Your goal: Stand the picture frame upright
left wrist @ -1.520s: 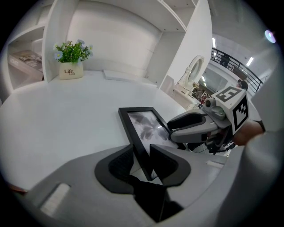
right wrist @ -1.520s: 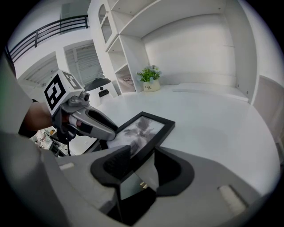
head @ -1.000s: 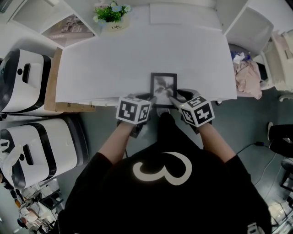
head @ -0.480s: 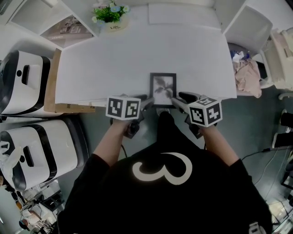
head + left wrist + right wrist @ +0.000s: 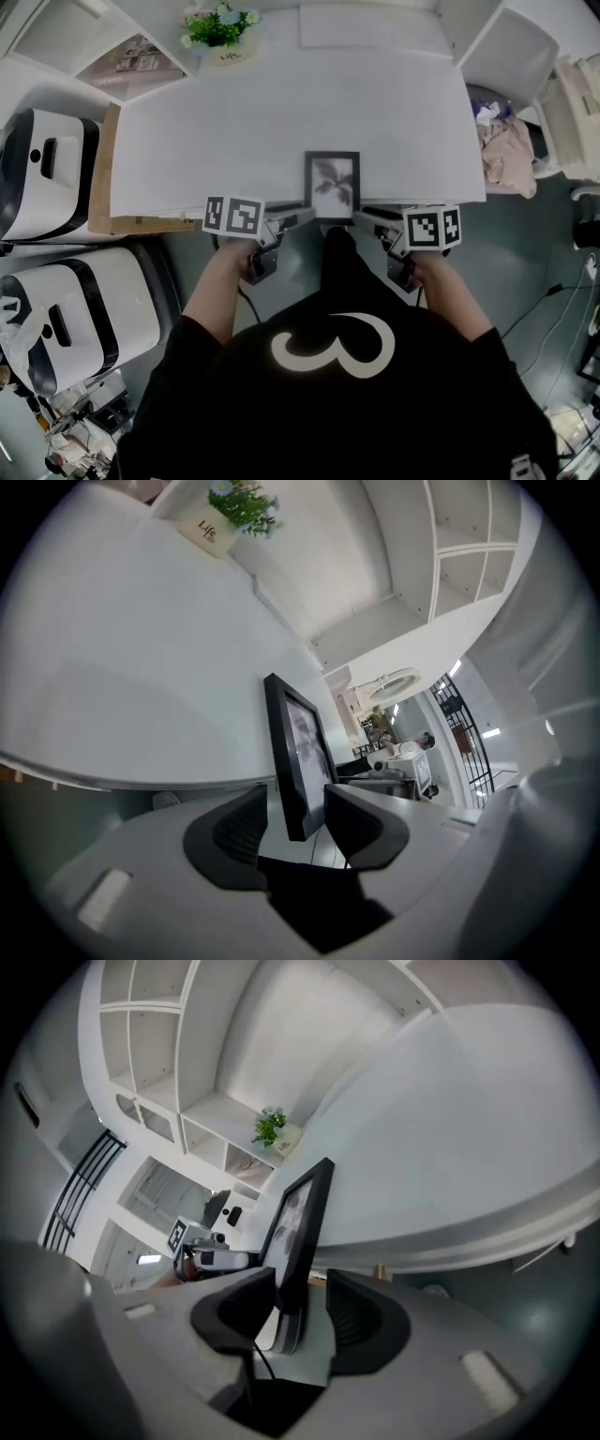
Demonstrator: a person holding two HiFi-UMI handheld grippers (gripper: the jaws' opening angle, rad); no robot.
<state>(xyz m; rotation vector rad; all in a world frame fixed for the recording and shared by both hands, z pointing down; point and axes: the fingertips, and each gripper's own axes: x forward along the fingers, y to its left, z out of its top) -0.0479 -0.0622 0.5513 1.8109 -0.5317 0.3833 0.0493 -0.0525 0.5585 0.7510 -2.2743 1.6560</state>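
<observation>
The black picture frame [image 5: 332, 185] with a grey plant photo stands near the front edge of the white table [image 5: 234, 122]. In the left gripper view the frame [image 5: 292, 752] rises on edge between the jaws with a gap on each side. The left gripper [image 5: 298, 217] [image 5: 295, 822] sits just off the frame's lower left corner, and its jaws are opening. Across from it, the right gripper [image 5: 367, 216] [image 5: 300, 1302] is at the lower right corner. Its jaws are apart around the frame's [image 5: 302, 1227] bottom edge, with space on the right side.
A small potted plant [image 5: 217, 28] stands at the table's far left corner. Two white machines [image 5: 42, 169] and a cardboard piece [image 5: 103, 159] are left of the table. White shelving [image 5: 506, 52] and a heap of cloth [image 5: 506, 150] are to the right.
Both grippers have drawn back from the frame toward the person and moved apart. The frame has stayed in place on the table.
</observation>
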